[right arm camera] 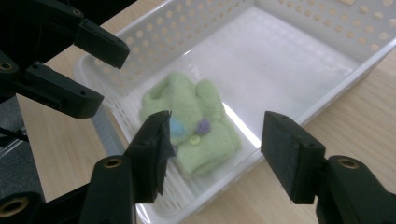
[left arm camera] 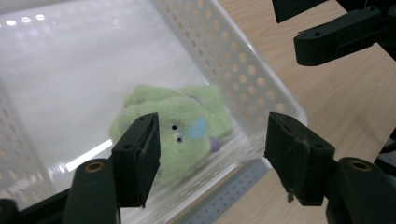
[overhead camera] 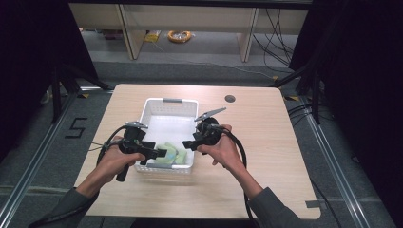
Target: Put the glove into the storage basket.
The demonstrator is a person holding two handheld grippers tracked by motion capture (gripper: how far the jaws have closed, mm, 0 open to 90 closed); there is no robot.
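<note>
A small light-green fuzzy garment [overhead camera: 172, 154] with blue and purple patches lies folded at the near end of a white perforated basket [overhead camera: 171, 100]. My left gripper [overhead camera: 156, 156] hovers over the basket's near left corner. In the left gripper view its jaws [left arm camera: 212, 154] stand open and apart from the garment [left arm camera: 180, 123] below. My right gripper [overhead camera: 187, 144] hovers at the basket's near right side. It is open in the right gripper view [right arm camera: 215, 149], with the garment [right arm camera: 196, 121] lying free beneath and nothing between the pads.
The basket sits mid-table on a light wooden table [overhead camera: 266, 142] with a round cable hole [overhead camera: 230, 99] at the back. Each gripper view shows the other gripper close by, the right gripper [left arm camera: 336, 37] and the left gripper [right arm camera: 70, 88]. Shelving and cables stand beyond the table.
</note>
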